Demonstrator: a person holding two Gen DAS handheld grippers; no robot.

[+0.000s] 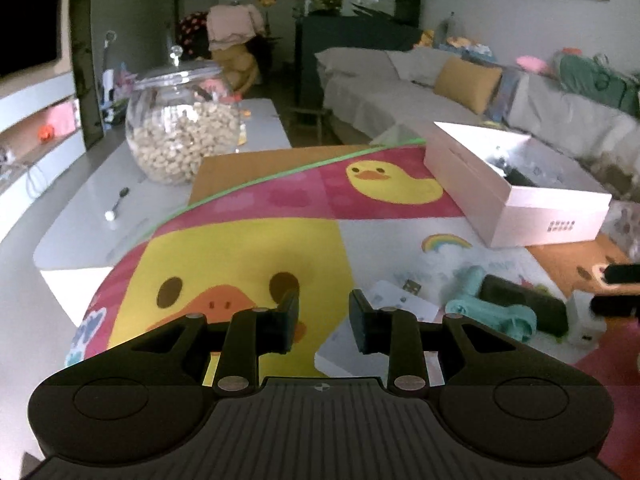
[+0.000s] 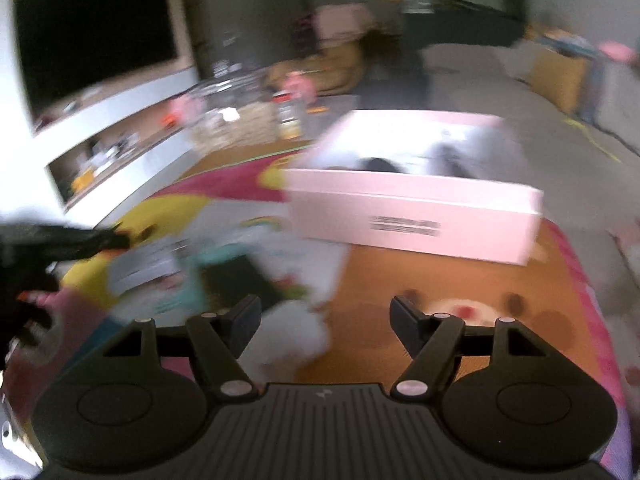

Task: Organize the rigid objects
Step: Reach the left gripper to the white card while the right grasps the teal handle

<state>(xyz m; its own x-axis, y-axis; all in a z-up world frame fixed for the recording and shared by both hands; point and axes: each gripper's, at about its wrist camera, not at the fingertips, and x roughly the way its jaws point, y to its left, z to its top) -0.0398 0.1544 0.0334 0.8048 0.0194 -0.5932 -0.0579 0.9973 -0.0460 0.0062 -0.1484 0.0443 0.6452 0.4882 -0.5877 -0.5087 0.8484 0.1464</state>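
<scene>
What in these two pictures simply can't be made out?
- Contents of the white box: left wrist view, its near wall hides them; right wrist view, blurred.
- Label on the box: right wrist view, motion blur smears the print.
- Small items by the teal object: left wrist view, the dark item behind is partly covered.
- Other hand-held gripper: left wrist view, cut off by the right edge.
</scene>
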